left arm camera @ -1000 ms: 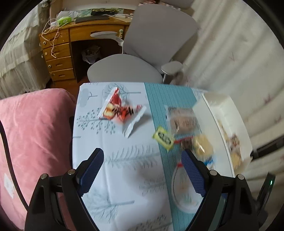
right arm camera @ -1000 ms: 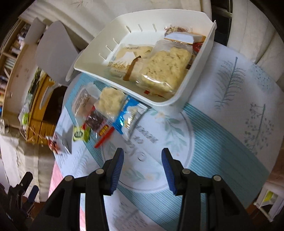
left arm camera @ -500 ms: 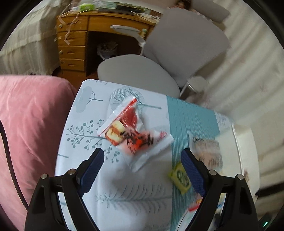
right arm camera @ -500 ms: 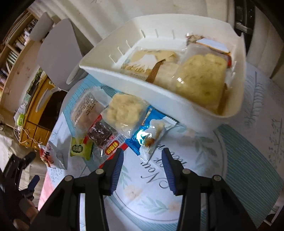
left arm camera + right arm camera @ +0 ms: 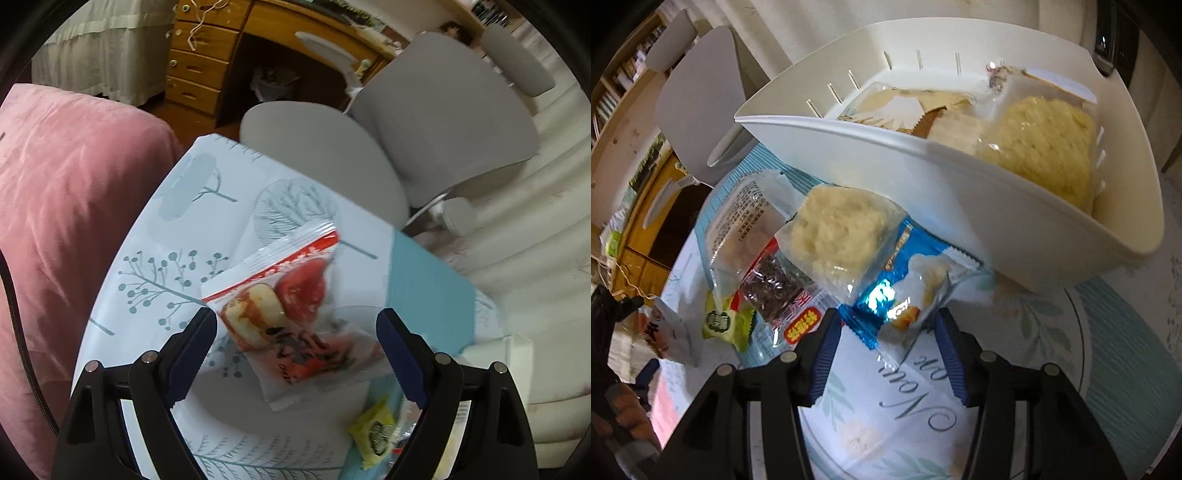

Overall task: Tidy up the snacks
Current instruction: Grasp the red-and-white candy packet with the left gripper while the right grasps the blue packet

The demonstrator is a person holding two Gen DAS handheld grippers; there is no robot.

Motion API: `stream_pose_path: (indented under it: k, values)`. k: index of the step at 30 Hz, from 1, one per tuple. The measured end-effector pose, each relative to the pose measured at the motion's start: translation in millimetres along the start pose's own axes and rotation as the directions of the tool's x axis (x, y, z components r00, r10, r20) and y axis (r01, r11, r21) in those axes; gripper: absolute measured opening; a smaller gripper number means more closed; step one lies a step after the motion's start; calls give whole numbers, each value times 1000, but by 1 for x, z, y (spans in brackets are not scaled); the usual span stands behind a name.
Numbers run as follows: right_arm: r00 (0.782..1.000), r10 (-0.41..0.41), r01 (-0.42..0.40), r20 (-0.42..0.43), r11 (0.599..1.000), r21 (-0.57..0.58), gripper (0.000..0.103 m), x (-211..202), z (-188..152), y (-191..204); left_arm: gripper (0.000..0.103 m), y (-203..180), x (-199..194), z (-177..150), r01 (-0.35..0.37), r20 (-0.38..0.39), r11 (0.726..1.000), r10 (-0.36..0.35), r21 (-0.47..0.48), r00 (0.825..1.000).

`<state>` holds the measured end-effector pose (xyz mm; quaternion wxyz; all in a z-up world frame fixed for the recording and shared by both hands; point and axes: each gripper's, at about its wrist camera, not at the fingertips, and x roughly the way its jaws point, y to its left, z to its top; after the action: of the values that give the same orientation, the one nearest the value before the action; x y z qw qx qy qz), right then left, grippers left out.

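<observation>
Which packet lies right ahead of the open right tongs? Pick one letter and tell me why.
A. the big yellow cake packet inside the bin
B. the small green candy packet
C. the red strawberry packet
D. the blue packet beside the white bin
D: in the right wrist view the blue packet lies on the tablecloth just ahead of the right tongs, beside the white bin; nothing is gripped yet.

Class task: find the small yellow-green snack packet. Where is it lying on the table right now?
In the right wrist view the small yellow-green packet lies at lower left, beside the dark red-labelled snack; the left wrist view shows it below the red-and-white packet.
</observation>
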<state>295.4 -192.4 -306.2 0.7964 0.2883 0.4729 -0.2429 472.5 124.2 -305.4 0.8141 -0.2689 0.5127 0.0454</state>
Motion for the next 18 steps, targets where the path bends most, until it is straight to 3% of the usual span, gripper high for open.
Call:
stream_pose_path:
  k: [2,6,10,18]
  values:
    - [1000,-18,18,8,1000,-18,53,2,2,1,84,1,5,-1,0,-8,1000,0,-13,1000]
    - [999,-32,33,26,999,-43,54,4,5,3,68,3,9,-4,27,-27,998,-29,-57,999]
    - [998,-53,56,36,995,-84,54,6,6,7,55,0,8,-8,14,-15,999,-15,-39,1000]
    - [999,-45,48,29,993,-105,46,5,7,5,50,-2,-1,-15,-6,-34,1000,6,-18,999]
